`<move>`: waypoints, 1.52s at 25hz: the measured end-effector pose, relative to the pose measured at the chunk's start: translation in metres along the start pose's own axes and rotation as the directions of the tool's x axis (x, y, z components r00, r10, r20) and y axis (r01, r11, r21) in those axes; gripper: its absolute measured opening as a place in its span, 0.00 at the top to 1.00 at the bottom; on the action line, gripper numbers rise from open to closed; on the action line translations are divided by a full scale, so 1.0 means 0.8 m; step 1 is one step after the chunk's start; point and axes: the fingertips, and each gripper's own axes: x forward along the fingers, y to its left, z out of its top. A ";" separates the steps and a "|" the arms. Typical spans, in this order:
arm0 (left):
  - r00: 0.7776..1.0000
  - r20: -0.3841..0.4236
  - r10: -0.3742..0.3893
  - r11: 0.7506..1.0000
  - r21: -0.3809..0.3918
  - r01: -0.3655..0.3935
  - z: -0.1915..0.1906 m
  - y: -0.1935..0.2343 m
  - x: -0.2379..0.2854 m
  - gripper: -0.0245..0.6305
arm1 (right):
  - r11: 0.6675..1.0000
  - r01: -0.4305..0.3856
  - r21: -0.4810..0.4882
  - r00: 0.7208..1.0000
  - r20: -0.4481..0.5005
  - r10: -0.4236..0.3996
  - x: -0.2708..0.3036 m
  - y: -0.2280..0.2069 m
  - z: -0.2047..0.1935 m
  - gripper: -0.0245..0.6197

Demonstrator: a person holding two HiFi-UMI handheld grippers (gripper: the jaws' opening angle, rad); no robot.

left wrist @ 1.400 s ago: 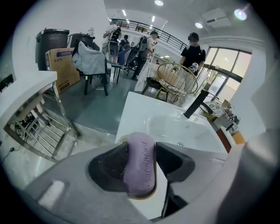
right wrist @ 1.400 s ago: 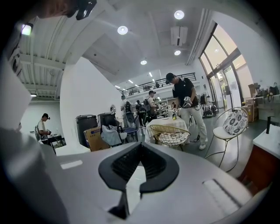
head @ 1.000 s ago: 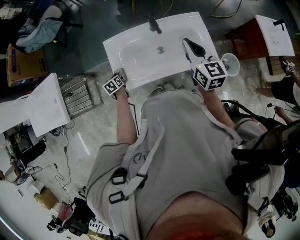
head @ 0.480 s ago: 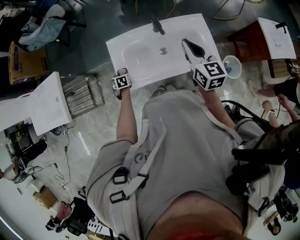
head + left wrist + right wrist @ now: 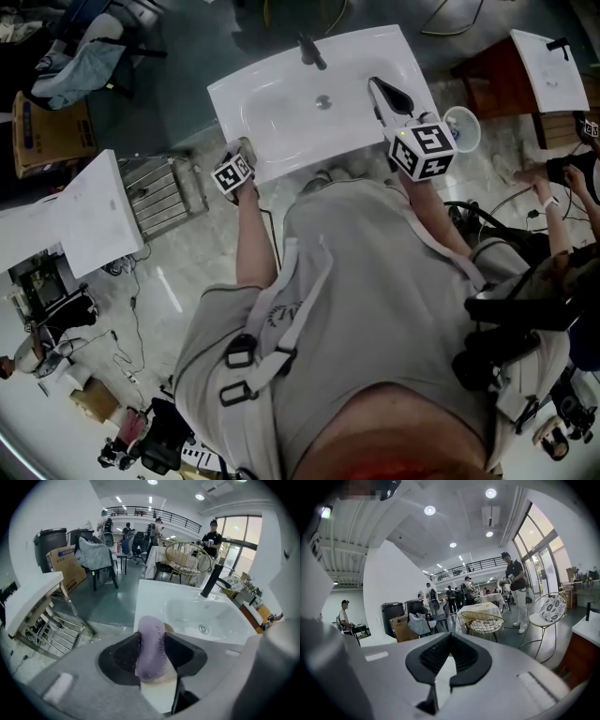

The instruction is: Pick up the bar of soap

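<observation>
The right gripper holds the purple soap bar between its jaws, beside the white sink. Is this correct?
No: the left gripper holds the purple soap bar beside the white sink, its jaws having just closed further. The left gripper view shows it.

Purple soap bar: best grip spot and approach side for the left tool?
Pinch the soap bar across its broad flat faces near mid-length, coming end-on: it is thin, with rounded edges. The left tool holds it that way, narrow edge up, its jaws having just closed further on it.
</observation>
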 end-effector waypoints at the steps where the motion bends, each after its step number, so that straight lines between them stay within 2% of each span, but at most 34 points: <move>1: 1.000 0.006 -0.004 1.000 -0.014 0.004 0.000 0.002 -0.004 0.71 | 1.000 -0.002 0.001 1.000 -0.002 0.002 0.001 0.001 -0.001 0.96; 5: 1.000 -0.028 -0.013 0.999 0.040 0.014 -0.009 -0.002 -0.007 0.72 | 1.000 -0.024 0.005 1.000 -0.016 0.024 0.011 0.010 -0.005 0.96; 7: 1.000 -0.008 -0.018 0.999 0.038 0.019 -0.007 -0.005 -0.014 0.72 | 0.999 -0.044 0.003 0.999 -0.016 0.044 0.016 0.019 -0.003 0.96; 12: 0.991 0.109 -0.080 0.994 -0.066 0.088 0.011 -0.011 -0.032 0.72 | 0.997 -0.075 -0.010 0.997 -0.011 0.075 0.028 0.034 0.000 0.96; 14: 0.978 0.174 -0.112 0.988 -0.088 0.128 0.024 -0.016 -0.048 0.72 | 0.993 -0.111 -0.027 0.994 -0.007 0.111 0.033 0.048 0.001 0.96; 16: 0.954 0.259 -0.151 0.979 -0.093 0.180 0.048 -0.027 -0.071 0.72 | 0.988 -0.149 -0.050 0.989 -0.001 0.149 0.036 0.062 0.005 0.96; 18: 0.912 0.359 -0.198 0.966 -0.087 0.244 0.082 -0.044 -0.104 0.72 | 0.982 -0.177 -0.065 0.984 0.005 0.178 0.038 0.075 0.010 0.96; 20: 0.854 0.461 -0.242 0.952 -0.056 0.300 0.124 -0.066 -0.151 0.73 | 0.974 -0.210 -0.087 0.977 0.017 0.213 0.041 0.090 0.020 0.96; 22: 0.786 0.549 -0.286 0.941 0.006 0.338 0.166 -0.094 -0.204 0.73 | 0.961 -0.246 -0.123 0.967 0.037 0.252 0.043 0.106 0.034 0.96; 26: 0.630 0.688 -0.361 0.914 0.128 0.384 0.237 -0.148 -0.300 0.74 | 0.935 -0.314 -0.167 0.941 0.077 0.330 0.047 0.137 0.061 0.96; 28: 0.569 0.728 -0.382 0.907 0.175 0.384 0.261 -0.167 -0.335 0.75 | 0.923 -0.345 -0.172 0.928 0.086 0.363 0.049 0.152 0.067 0.96; 29: 0.546 0.742 -0.390 0.904 0.195 0.381 0.269 -0.175 -0.349 0.76 | 0.917 -0.359 -0.173 0.922 0.089 0.378 0.050 0.159 0.069 0.96; 32: 0.504 0.763 -0.405 0.901 0.242 0.359 0.287 -0.186 -0.385 0.77 | 0.901 -0.401 -0.166 0.904 0.091 0.418 0.055 0.185 0.072 0.96; 35: 0.492 0.771 -0.403 0.906 0.261 0.333 0.287 -0.189 -0.408 0.77 | 0.881 -0.441 -0.168 0.886 0.078 0.458 0.061 0.207 0.069 0.96; 38: 0.475 0.782 -0.405 0.898 0.243 0.366 0.278 -0.200 -0.418 0.78 | 0.869 -0.465 -0.170 0.874 0.067 0.481 0.060 0.213 0.064 0.96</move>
